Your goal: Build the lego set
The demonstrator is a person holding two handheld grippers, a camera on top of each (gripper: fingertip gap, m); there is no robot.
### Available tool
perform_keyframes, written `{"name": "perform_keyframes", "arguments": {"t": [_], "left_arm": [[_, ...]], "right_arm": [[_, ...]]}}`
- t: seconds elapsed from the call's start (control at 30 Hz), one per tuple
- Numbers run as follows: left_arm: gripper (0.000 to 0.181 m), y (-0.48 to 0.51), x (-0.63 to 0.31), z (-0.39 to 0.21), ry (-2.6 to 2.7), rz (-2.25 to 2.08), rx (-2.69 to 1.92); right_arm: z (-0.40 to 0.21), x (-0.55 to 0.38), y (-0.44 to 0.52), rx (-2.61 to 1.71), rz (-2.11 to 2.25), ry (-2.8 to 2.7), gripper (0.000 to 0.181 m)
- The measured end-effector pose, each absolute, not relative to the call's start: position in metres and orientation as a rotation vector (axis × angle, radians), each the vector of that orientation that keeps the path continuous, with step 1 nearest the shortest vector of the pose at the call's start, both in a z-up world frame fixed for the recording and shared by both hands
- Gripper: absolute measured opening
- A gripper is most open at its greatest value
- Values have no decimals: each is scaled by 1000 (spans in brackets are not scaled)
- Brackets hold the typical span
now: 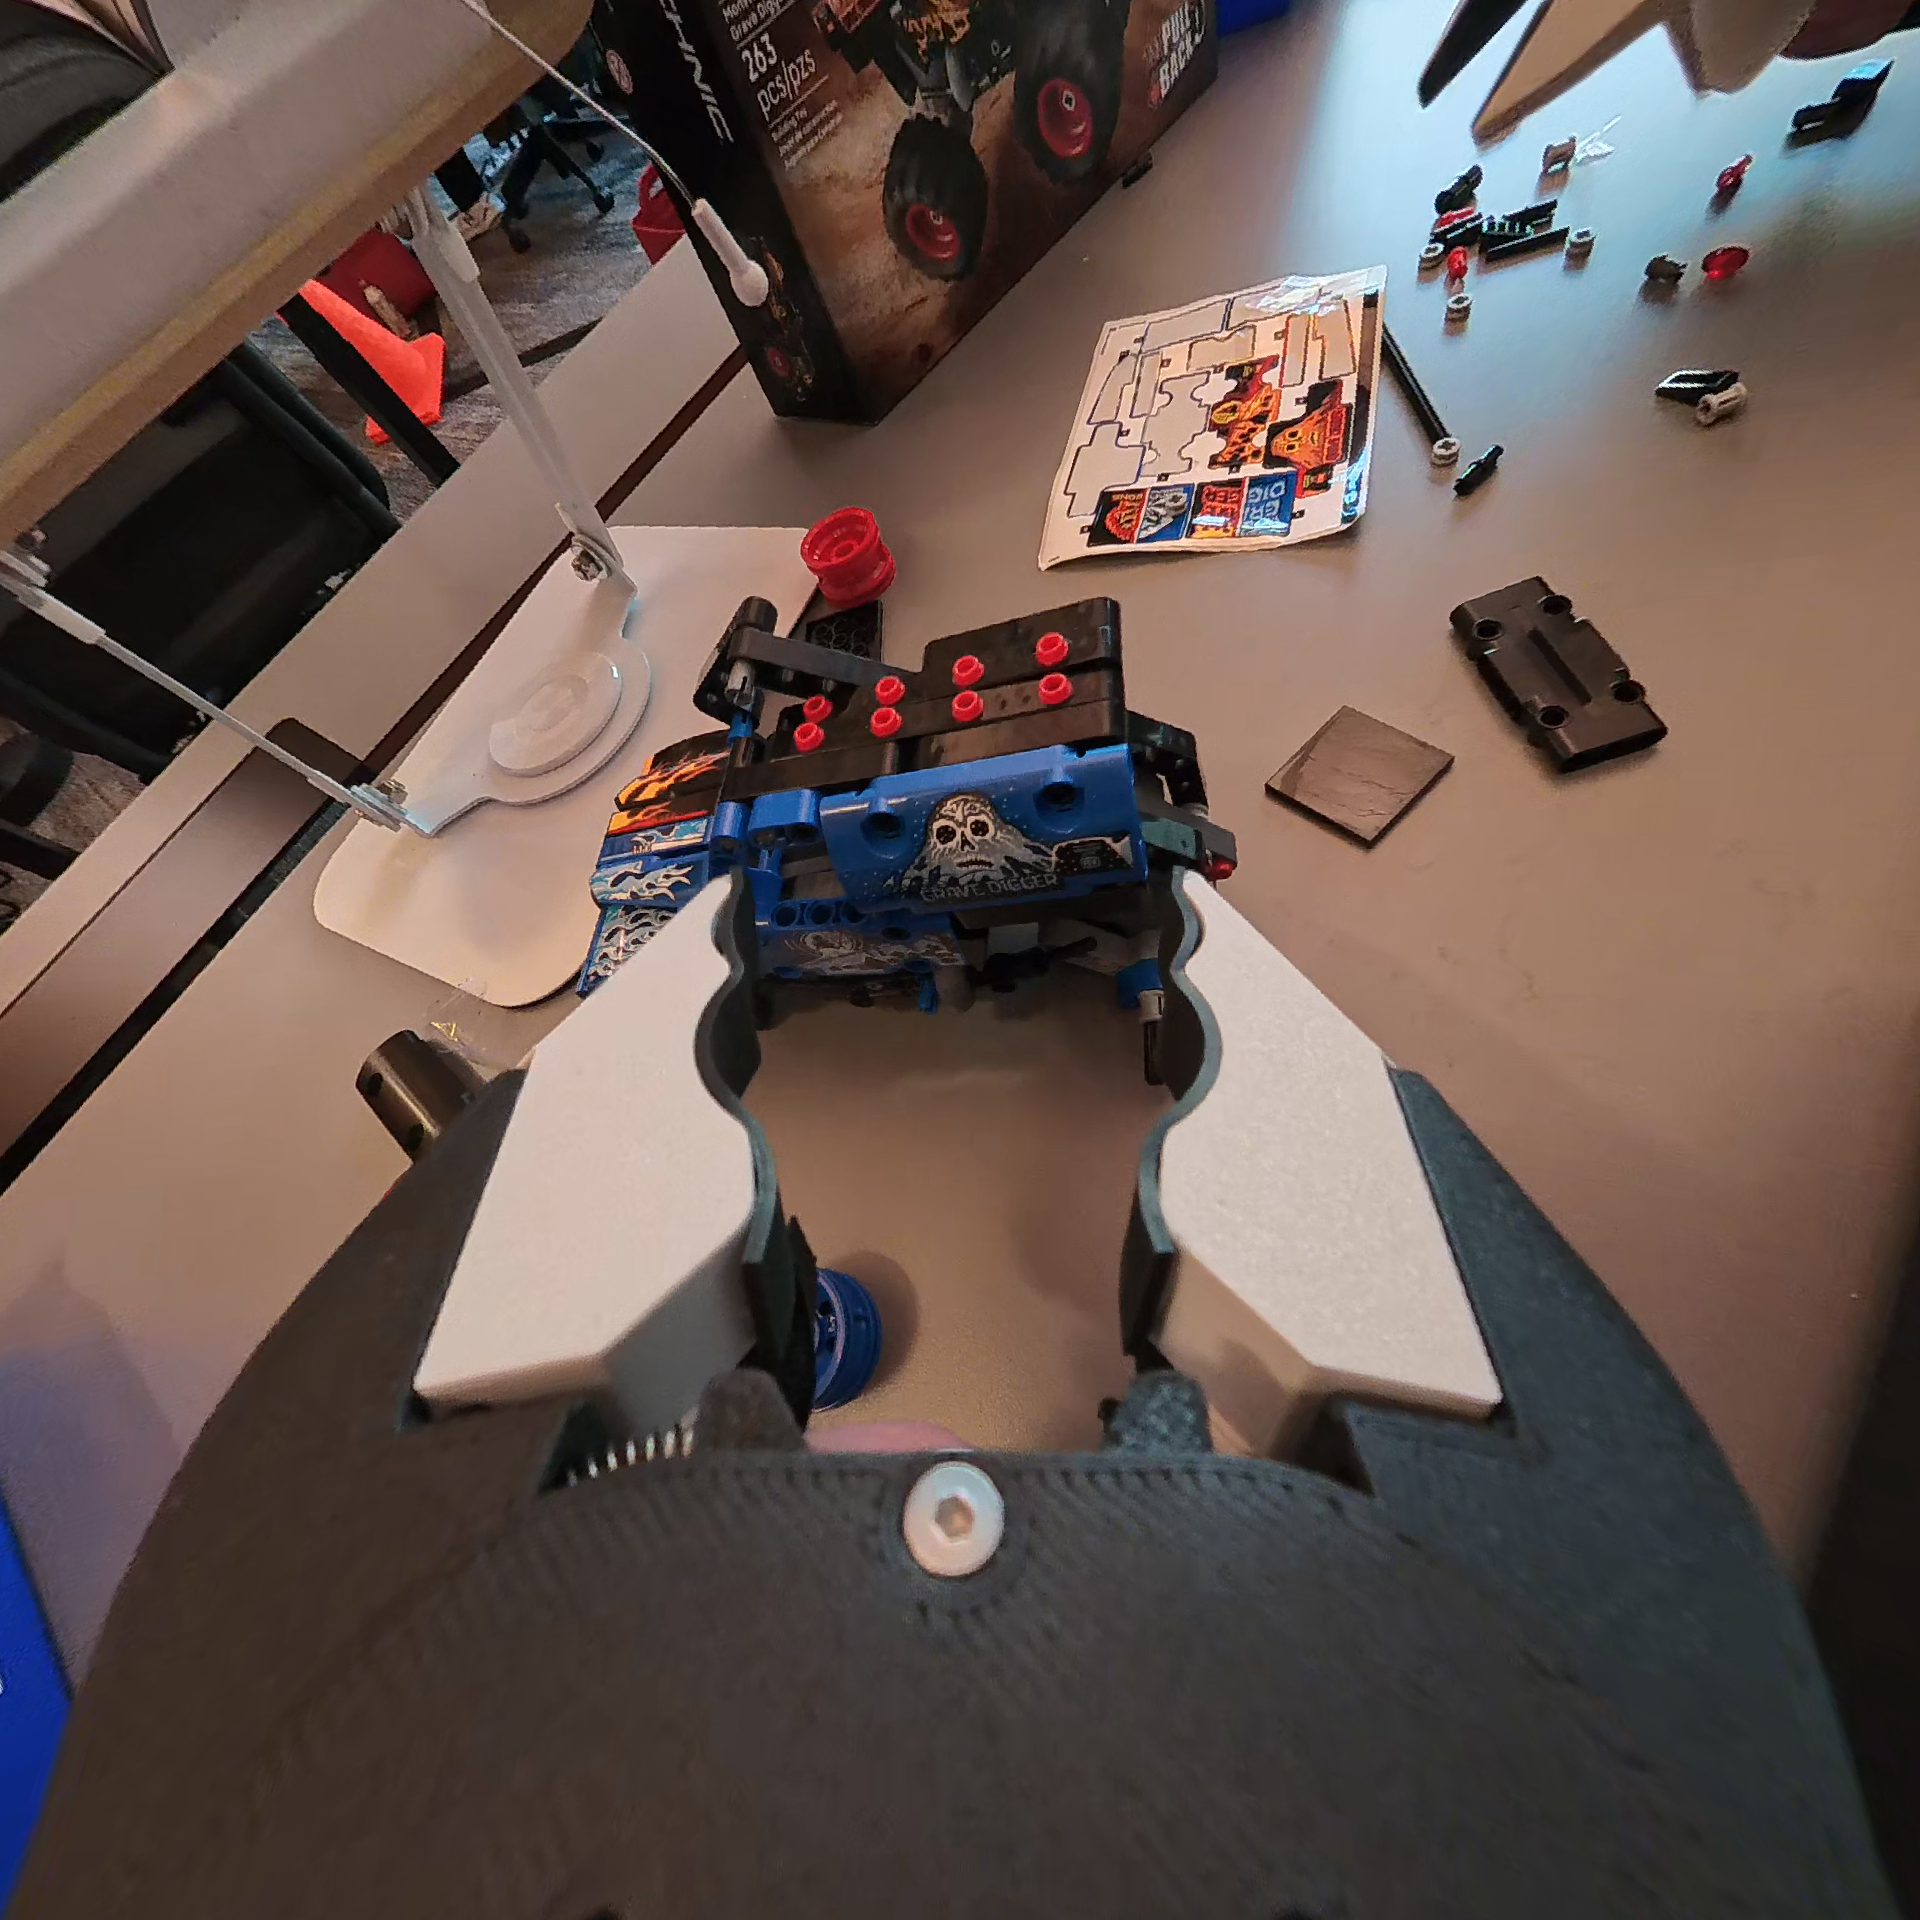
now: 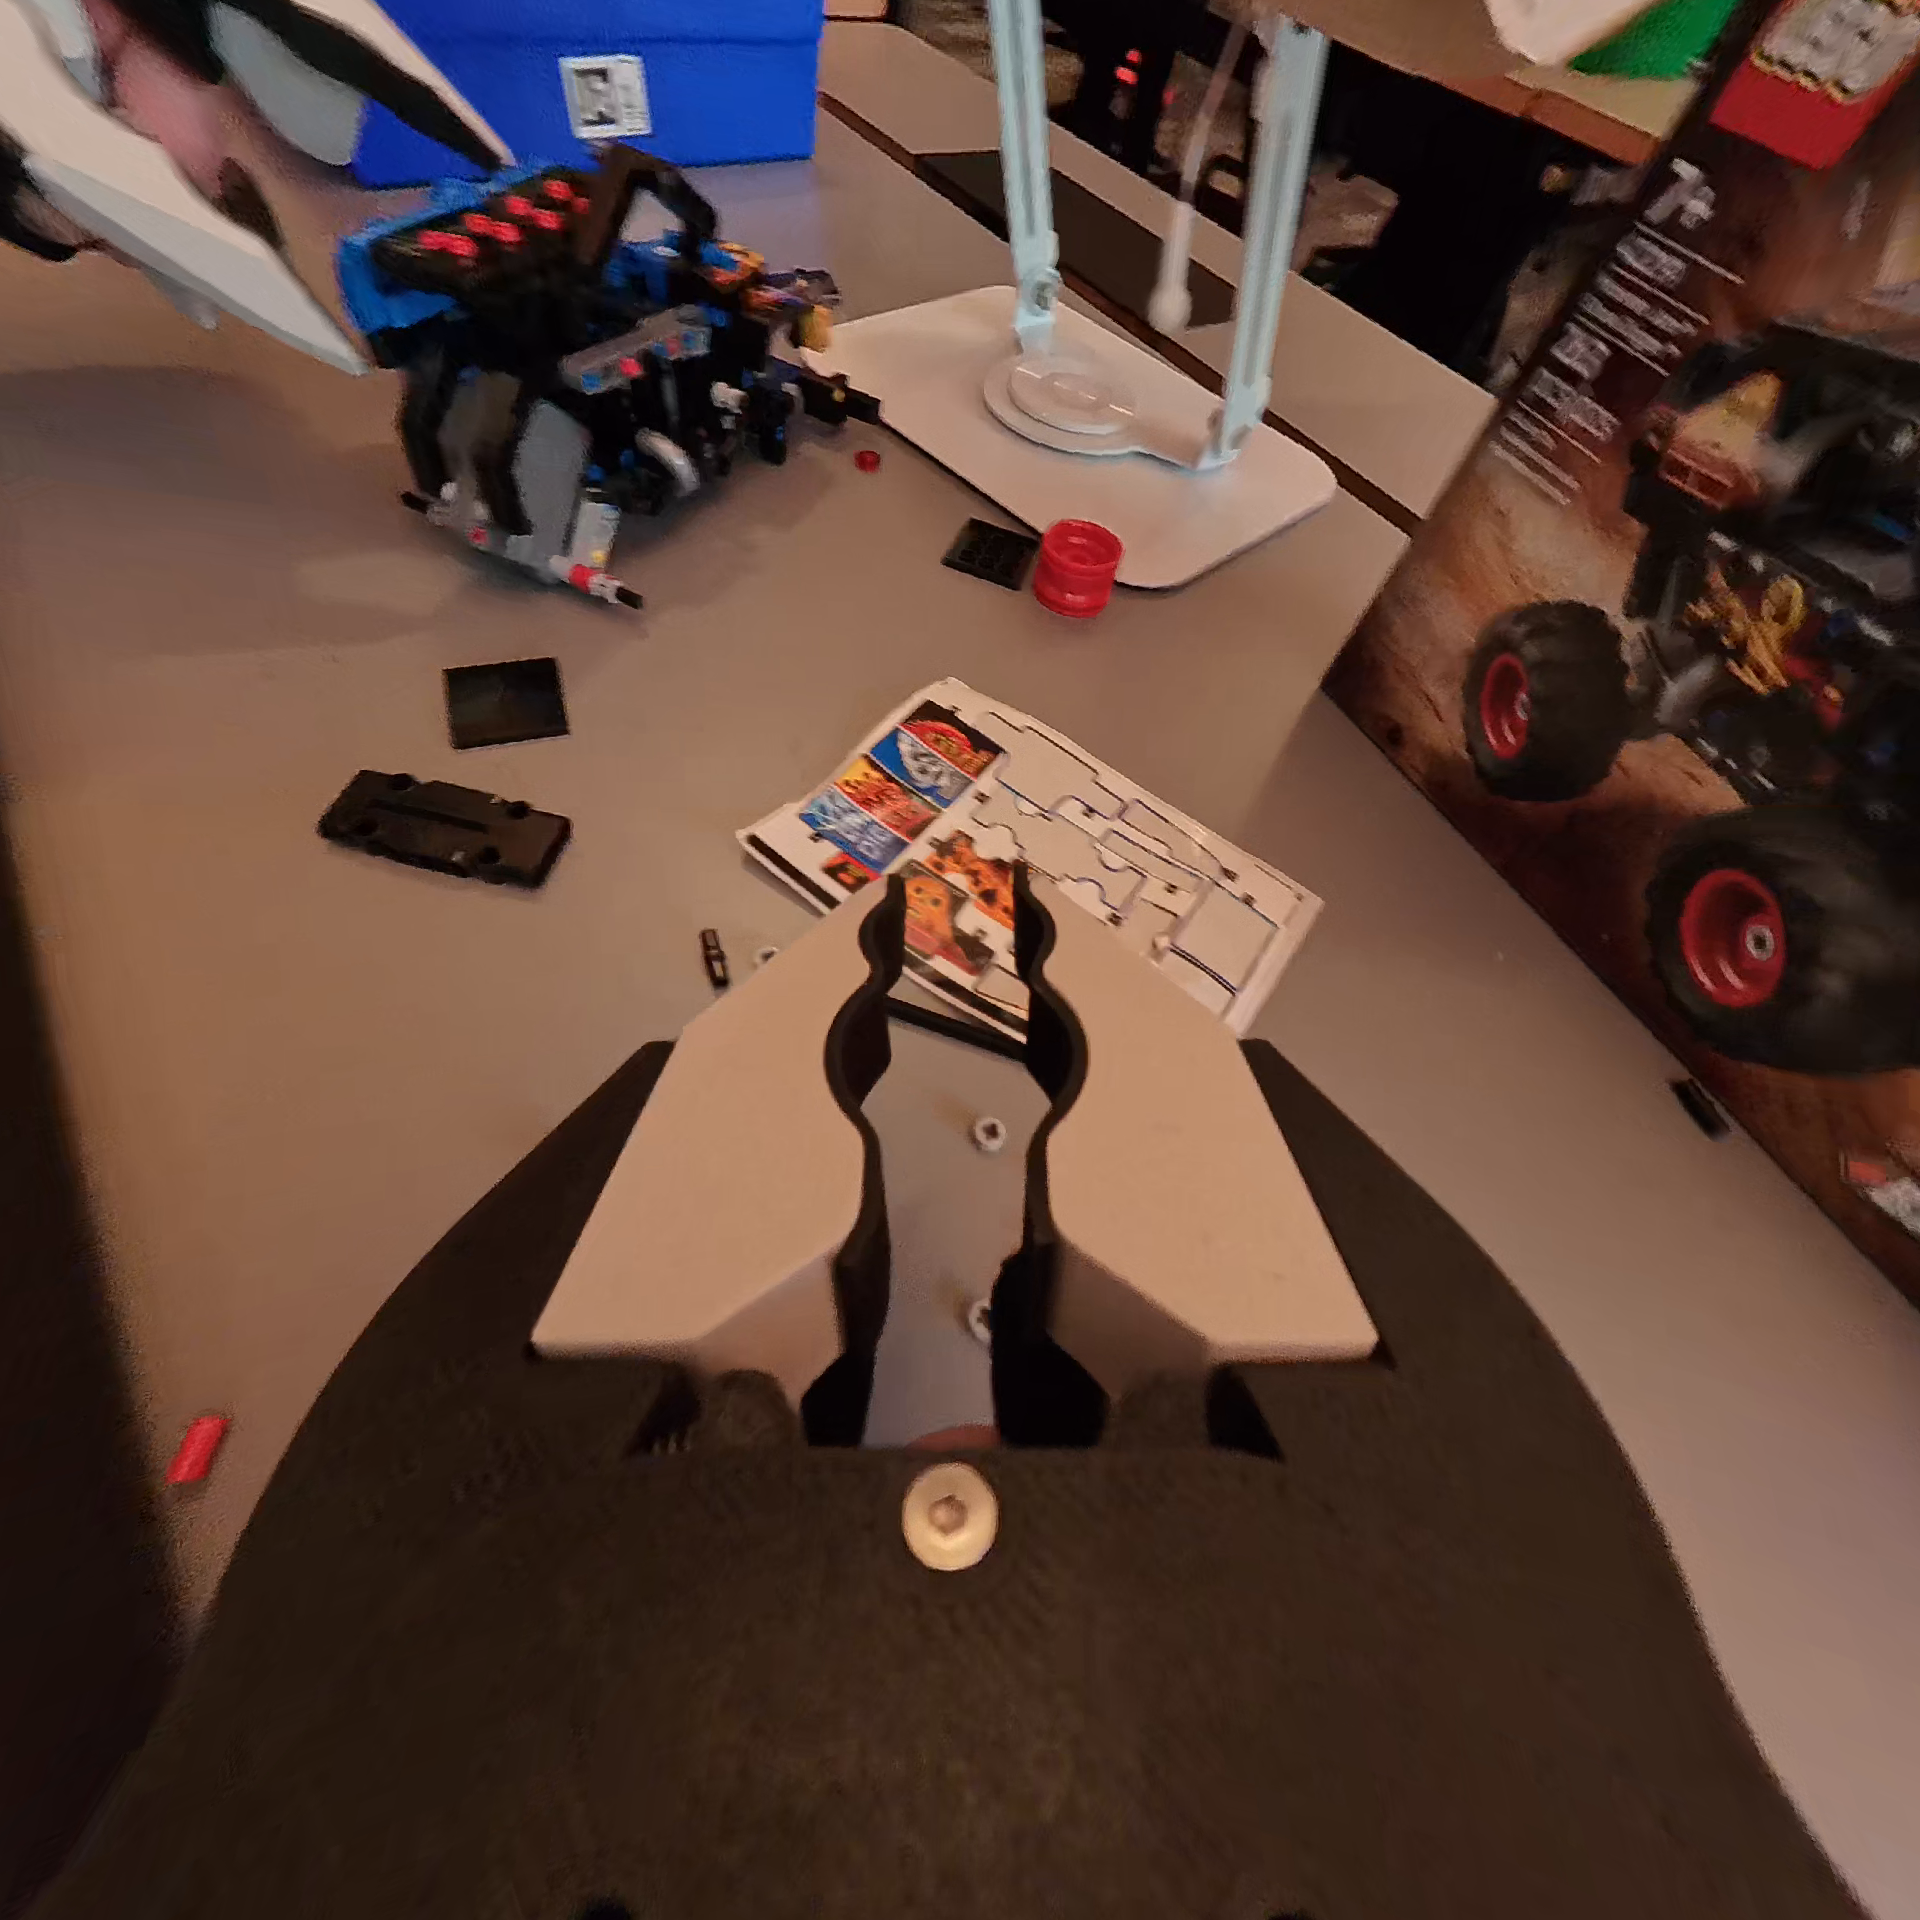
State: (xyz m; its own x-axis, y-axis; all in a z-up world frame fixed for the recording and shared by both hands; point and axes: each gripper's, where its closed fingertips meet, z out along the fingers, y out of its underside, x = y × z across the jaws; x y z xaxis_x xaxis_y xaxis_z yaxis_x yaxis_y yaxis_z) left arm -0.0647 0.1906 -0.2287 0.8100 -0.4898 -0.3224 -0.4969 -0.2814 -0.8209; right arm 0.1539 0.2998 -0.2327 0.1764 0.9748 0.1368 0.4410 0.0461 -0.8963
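The truck body [image 1: 935,821], blue and black with red pins on top, is largely assembled and is gripped at its near end by the left gripper [image 1: 961,914], tilted on the grey table [image 1: 1558,1039]. No wheels are fitted yet – a red wheel hub [image 2: 1077,566], a black panel [image 2: 445,828] and small loose parts [image 1: 1507,234] remain unused. The right gripper [image 2: 954,899] is held slightly parted and empty above the sticker sheet [image 2: 1091,862]. Only the right wrist view shows the grey underside of the model; only the left shows a blue hub [image 1: 847,1335] near its claw.
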Motion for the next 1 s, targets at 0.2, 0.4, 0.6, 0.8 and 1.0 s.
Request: {"name": "perform_keyframes", "arguments": {"t": [0.2, 0.4, 0.6, 0.8, 1.0], "left_arm": [[77, 190, -65, -225, 735, 10, -1910], [76, 191, -62, -223, 735, 0, -1901], [76, 191, -62, -220, 737, 4, -1893], [76, 190, -65, -217, 726, 11, -1884], [76, 189, -64, -215, 731, 17, -1877]], "right_arm": [[-233, 133, 247, -1310, 767, -1646, 27], [-242, 118, 217, -1249, 801, -1764, 35], [-244, 98, 208, -1299, 855, -1785, 40], [-271, 92, 199, -1388, 786, -1932, 47], [-292, 92, 191, -1419, 741, -2030, 42]]}}
